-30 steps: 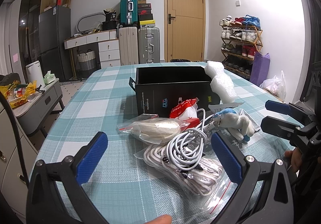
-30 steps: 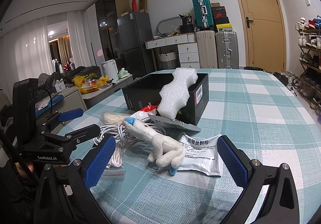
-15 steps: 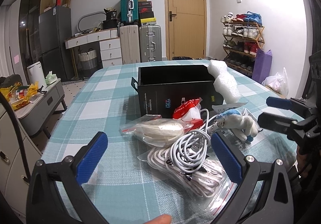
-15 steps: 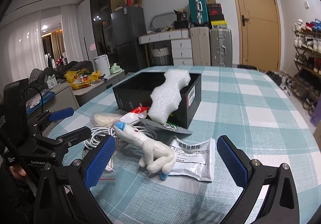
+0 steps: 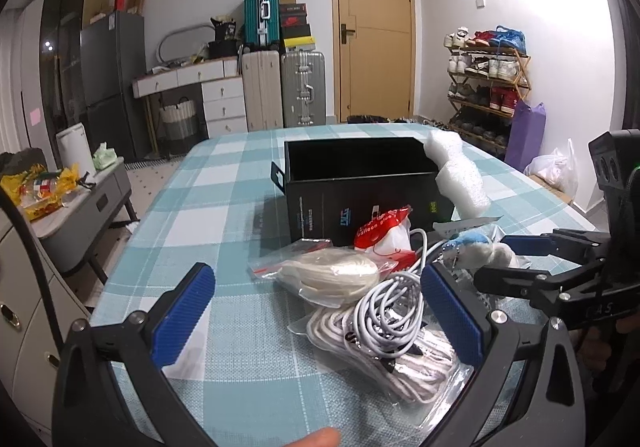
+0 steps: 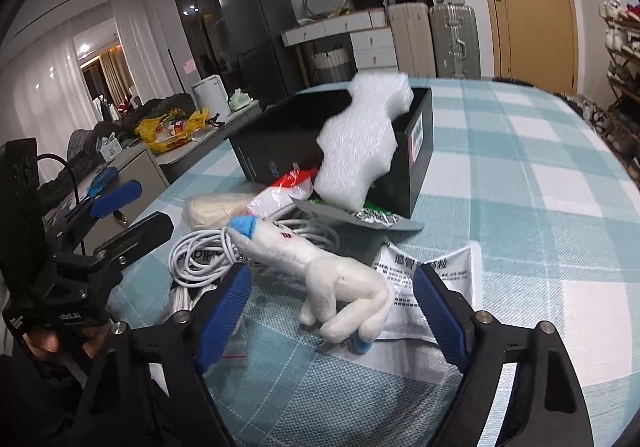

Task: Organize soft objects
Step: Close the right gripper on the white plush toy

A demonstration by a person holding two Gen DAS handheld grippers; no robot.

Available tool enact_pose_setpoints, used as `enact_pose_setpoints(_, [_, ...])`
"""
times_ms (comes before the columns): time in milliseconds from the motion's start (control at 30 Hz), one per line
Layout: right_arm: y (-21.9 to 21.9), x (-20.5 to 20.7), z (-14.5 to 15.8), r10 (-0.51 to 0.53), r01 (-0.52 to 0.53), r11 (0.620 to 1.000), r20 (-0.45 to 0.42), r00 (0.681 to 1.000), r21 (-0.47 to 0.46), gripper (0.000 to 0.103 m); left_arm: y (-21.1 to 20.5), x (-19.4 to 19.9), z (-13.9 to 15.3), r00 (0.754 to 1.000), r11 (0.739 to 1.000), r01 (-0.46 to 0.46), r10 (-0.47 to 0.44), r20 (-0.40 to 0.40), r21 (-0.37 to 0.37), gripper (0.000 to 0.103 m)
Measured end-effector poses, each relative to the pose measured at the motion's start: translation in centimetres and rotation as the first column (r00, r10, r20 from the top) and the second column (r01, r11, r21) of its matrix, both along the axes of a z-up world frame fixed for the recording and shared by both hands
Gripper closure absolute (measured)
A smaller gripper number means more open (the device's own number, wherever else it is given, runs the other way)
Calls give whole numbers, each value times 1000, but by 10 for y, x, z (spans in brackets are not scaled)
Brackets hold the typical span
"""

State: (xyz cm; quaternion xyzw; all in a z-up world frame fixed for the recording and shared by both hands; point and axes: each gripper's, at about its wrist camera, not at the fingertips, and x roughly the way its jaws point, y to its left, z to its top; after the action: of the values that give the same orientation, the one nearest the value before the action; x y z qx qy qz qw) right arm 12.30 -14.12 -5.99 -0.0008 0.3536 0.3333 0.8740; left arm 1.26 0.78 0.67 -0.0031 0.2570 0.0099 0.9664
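Plush toy (image 6: 340, 279) sits between the right gripper (image 6: 332, 311) fingers, just closing, not touching; next squeeze, lift into box (image 6: 420, 151).

1. I see white walls and a wooden door (image 5: 374, 55) at the far end.
2. Suitcases (image 5: 282, 87) stand left of the door, a teal one on top.
3. A white drawer desk (image 5: 208, 95) and grey fridge (image 5: 112, 83) stand further left.
4. A shoe rack (image 5: 486, 83) lines the right wall.
5. White curtains (image 6: 132, 59) hang in the right wrist view.
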Motion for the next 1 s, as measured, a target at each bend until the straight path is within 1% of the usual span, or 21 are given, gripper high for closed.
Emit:
enact_pose_setpoints(33, [0,2,-1,0,0,1000,-14,1000,5,22,0,0,0,1000,1000,2,-2,-1,-2,0])
enact_pose_setpoints(67, [1,3,-2,-1,1,1000,-22,1000,8,27,1,1,0,1000,1000,7,-7,-2,-8,0])
enact_pose_setpoints(133, [2,5,-4,0,0,1000,-28,1000,6,29,2,2,0,1000,999,21,-22,-4,-27,0])
enact_pose_setpoints(200, [3,6,-5,12,-11,1000,-40,999,11,38,3,3,0,999,999,32,-32,-6,-38,0])
enact_pose_setpoints(233, [3,6,-6,15,-14,1000,-43,999,11,39,3,3,-1,999,999,31,-32,-7,-35,0])
enact_pose_setpoints(267, [3,5,-6,15,-15,1000,-39,999,10,42,3,3,-1,999,999,31,-31,-9,-33,0])
enact_pose_setpoints(300, [3,4,-6,19,-18,1000,-32,999,10,48,3,3,-2,999,999,31,-31,-11,-32,0])
enact_pose_setpoints(367, [4,2,-6,24,-24,1000,-23,999,9,57,2,3,-2,999,999,33,-33,-10,-30,0])
enact_pose_setpoints(400, [4,1,-6,24,-24,1000,-15,1000,5,59,2,3,-2,999,999,32,-32,-12,-30,0])
enact_pose_setpoints(500, [4,-5,-5,23,-23,1000,13,1000,-1,62,0,2,-2,999,999,32,-32,-10,-24,0])
enact_pose_setpoints(600, [2,-11,-1,30,-31,999,50,998,8,64,0,1,-3,999,999,37,-38,-12,-25,0])
enact_pose_setpoints(833, [0,-22,8,31,-35,999,124,992,28,64,-2,5,-2,999,999,39,-40,-30,-34,0])
enact_pose_setpoints(1000, [-2,-30,14,25,-35,997,153,988,63,64,3,14,0,999,997,19,-23,-46,-80,0])
